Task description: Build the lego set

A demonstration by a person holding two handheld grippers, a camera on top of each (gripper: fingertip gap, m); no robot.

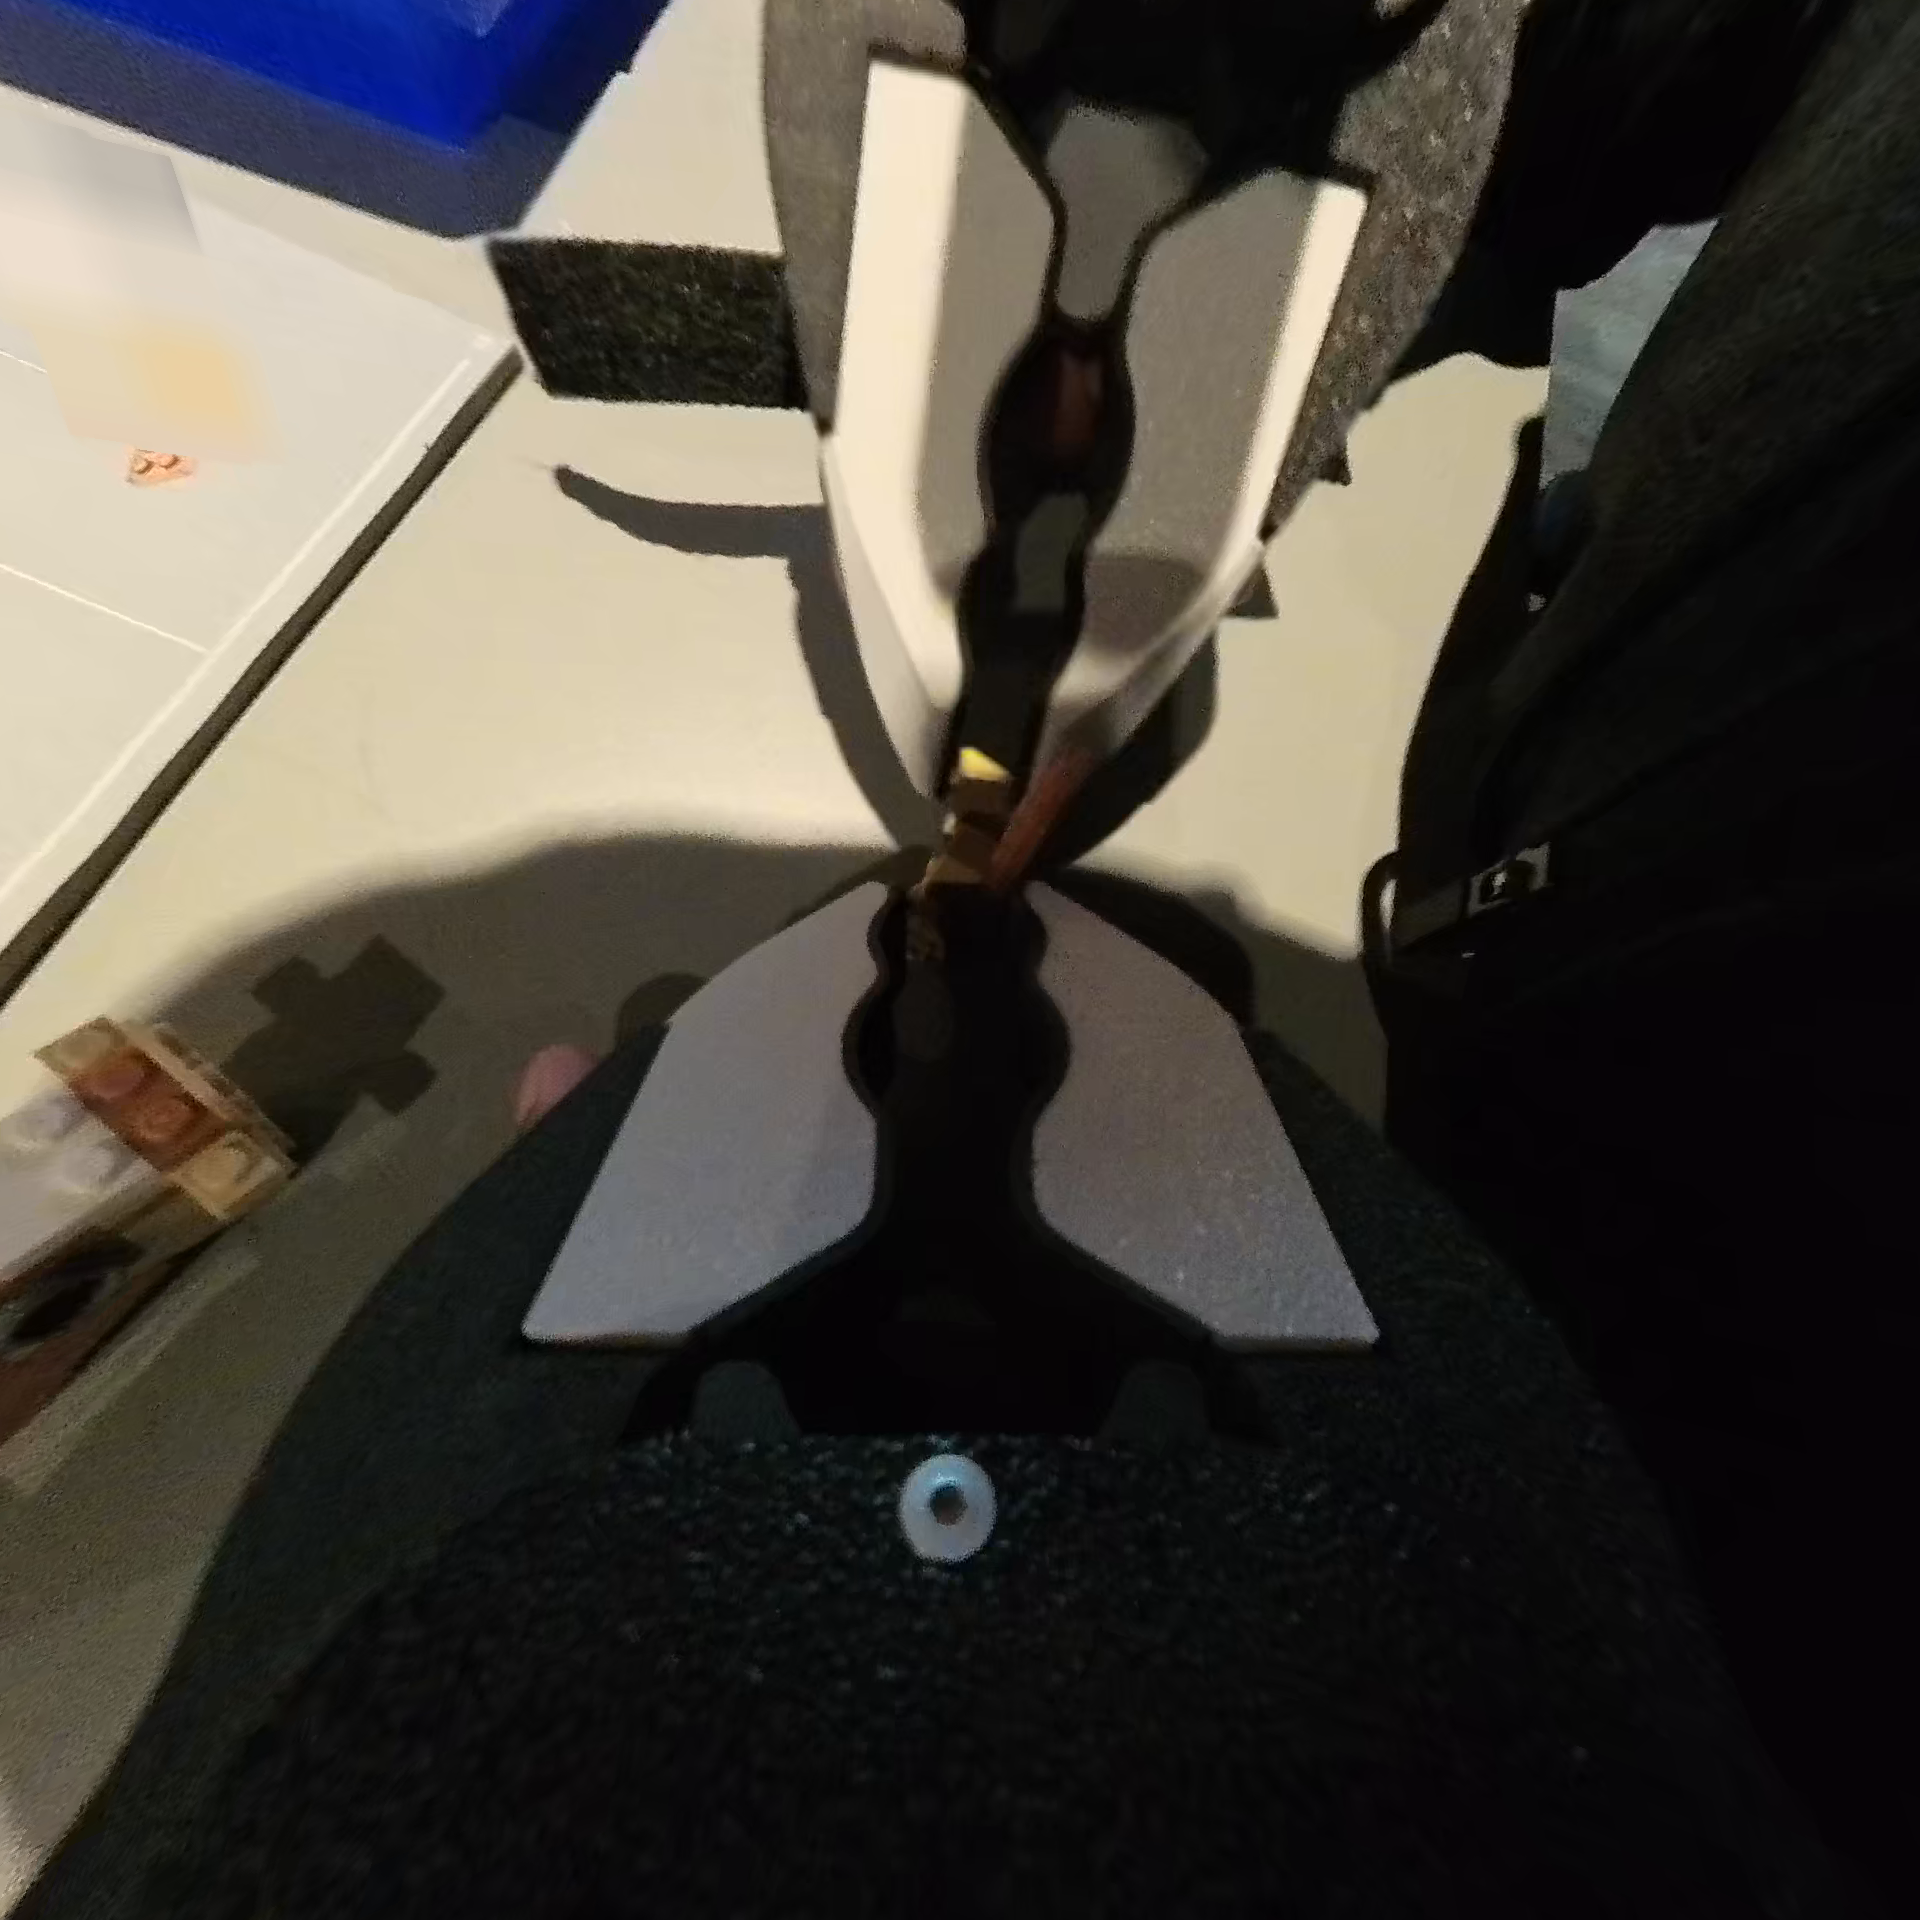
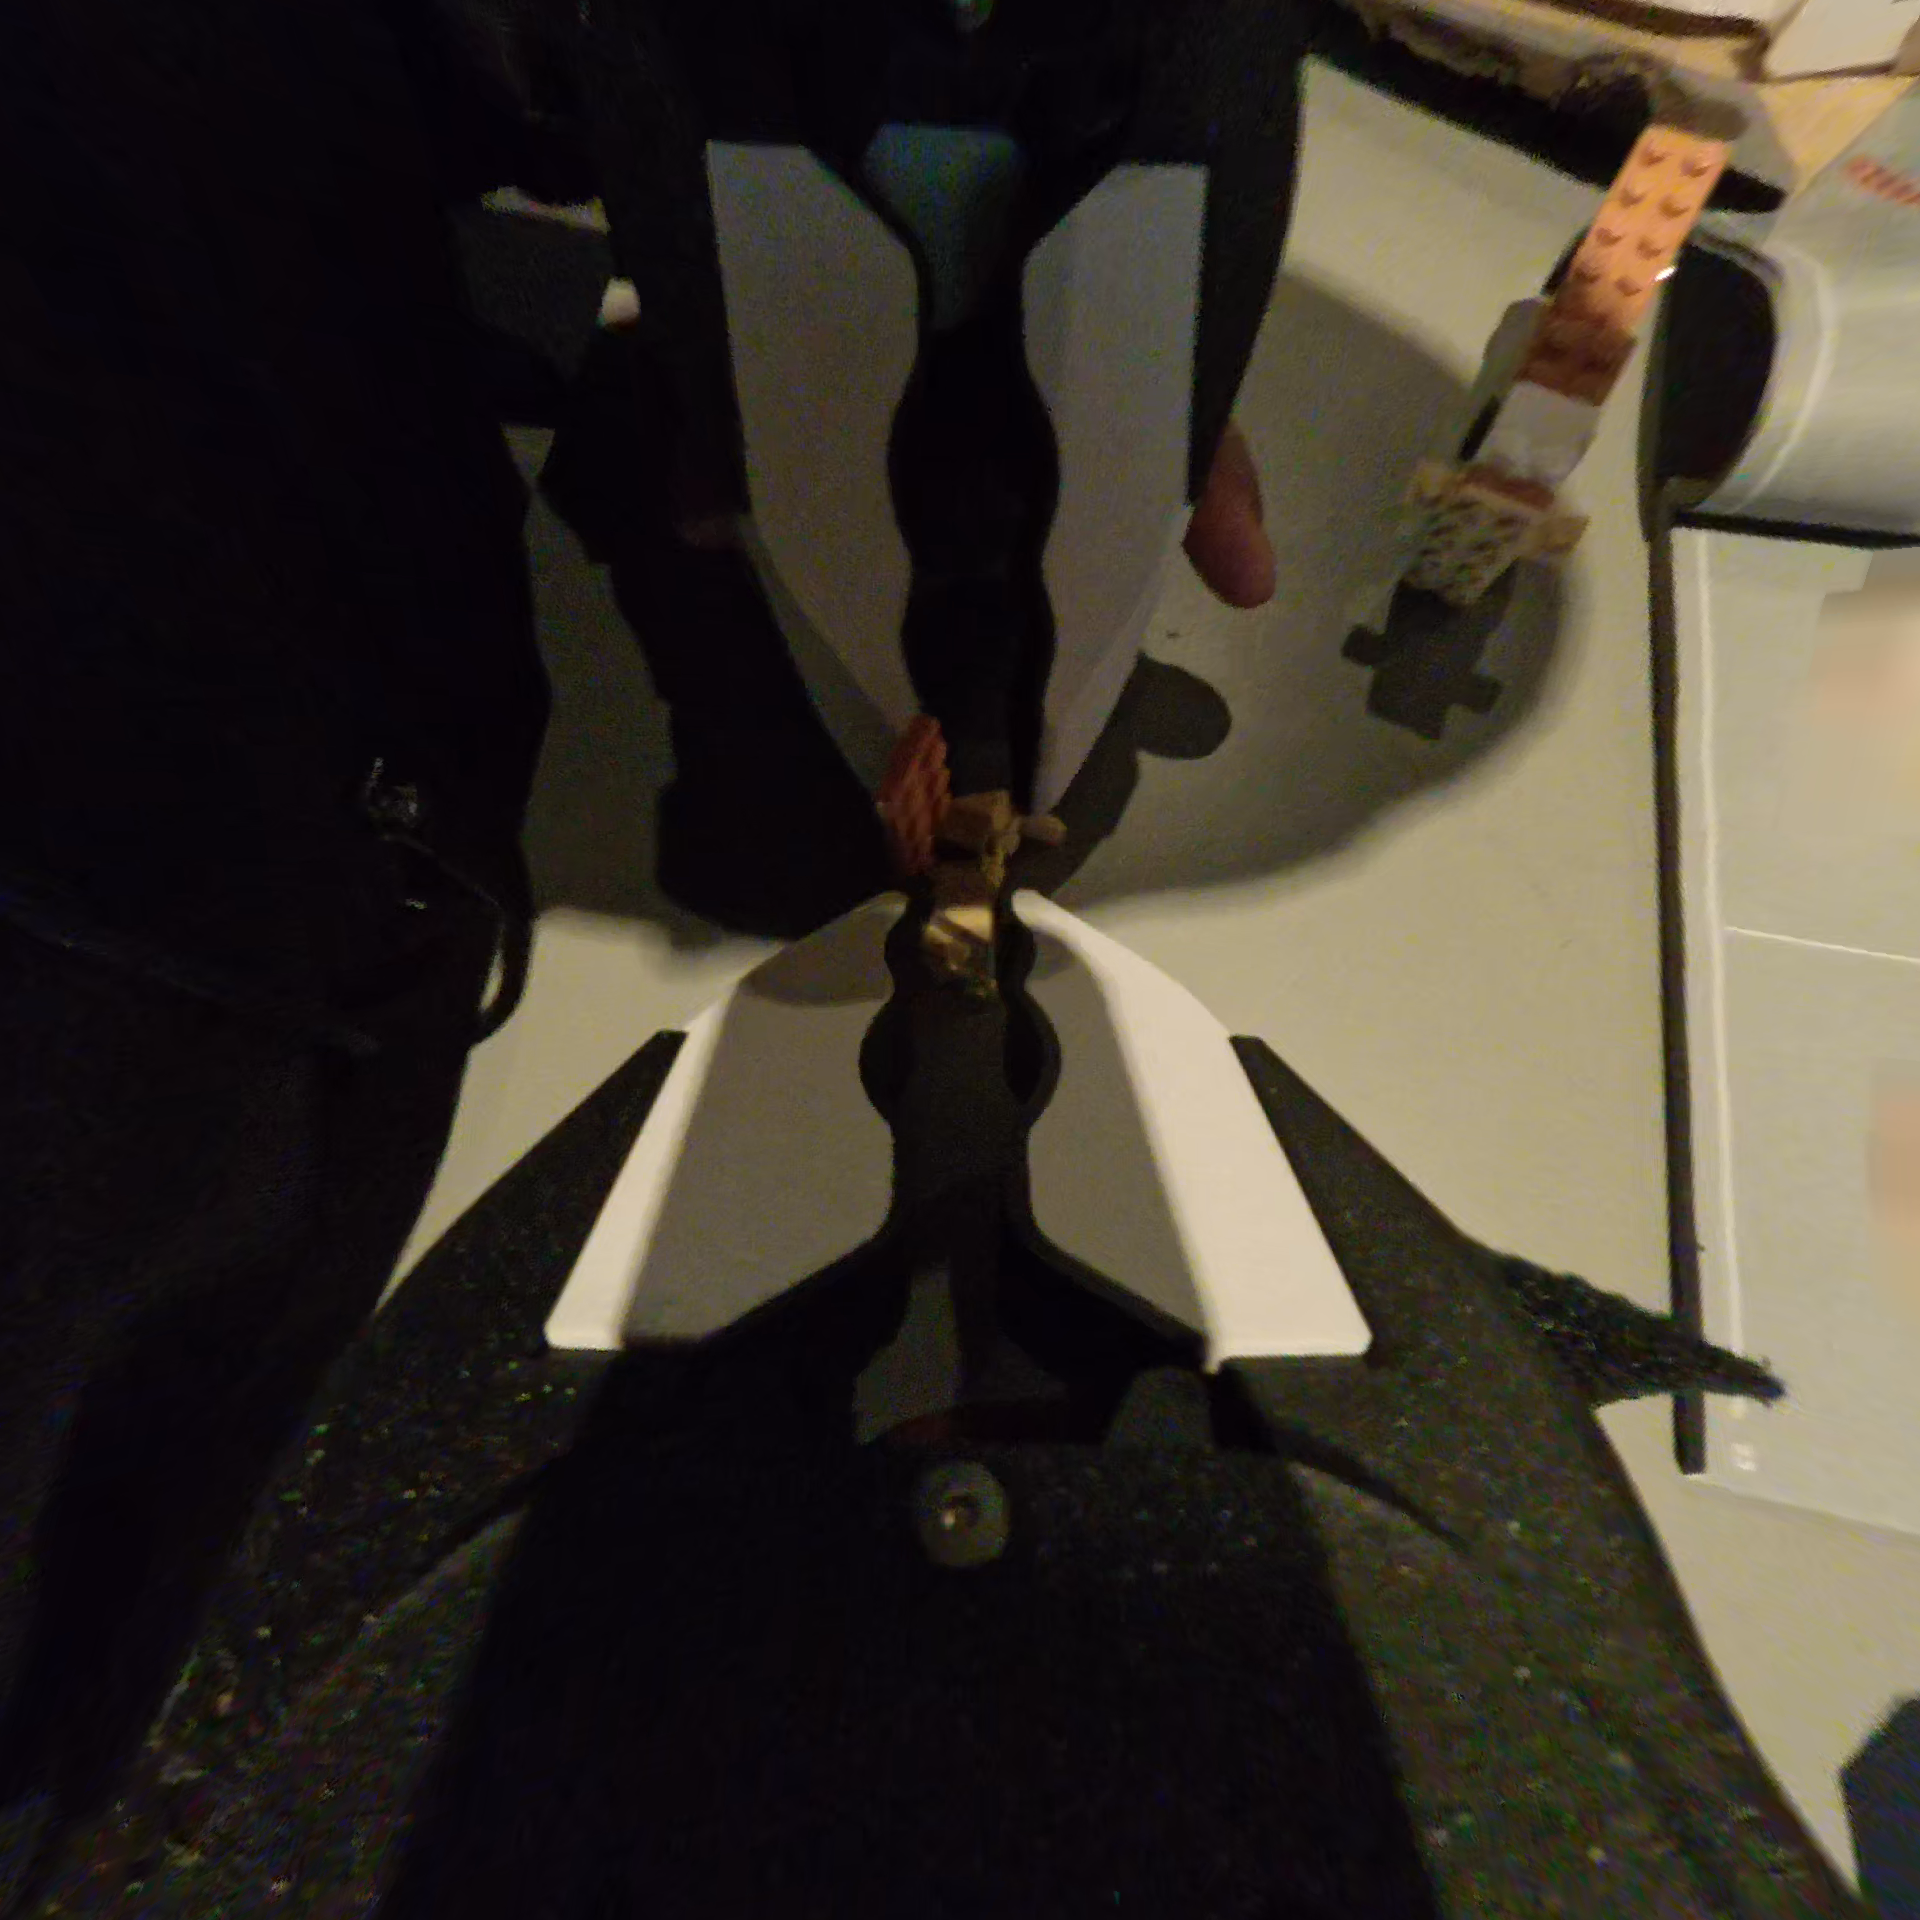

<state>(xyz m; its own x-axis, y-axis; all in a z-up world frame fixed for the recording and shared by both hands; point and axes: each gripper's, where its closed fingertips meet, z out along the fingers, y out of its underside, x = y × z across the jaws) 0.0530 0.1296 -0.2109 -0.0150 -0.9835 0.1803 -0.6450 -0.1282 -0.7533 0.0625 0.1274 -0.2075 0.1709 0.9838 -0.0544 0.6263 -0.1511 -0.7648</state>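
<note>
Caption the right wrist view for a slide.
Right gripper and left gripper meet tip to tip over the table, pressing small tan lego pieces together.

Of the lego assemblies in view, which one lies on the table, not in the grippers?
The long assembly with the orange studded plate, lying free on the table. The small tan cluster is pinched between both gripper tips.

Left tool (image 1: pixel 951 904): white fingers on speckled black body. Right tool (image 2: pixel 961 914): same white on speckled black. Small tan brick cluster (image 2: pixel 971 862) with reddish-brown studded plate (image 2: pixel 914 795) beside it. Desk (image 1: pixel 520 675) pale grey-white. Blue bin (image 1: pixel 343 94). Partial build (image 2: pixel 1538 384): orange, brown, white, tan bricks. Person's sleeve (image 2: pixel 260 520) black.
</note>
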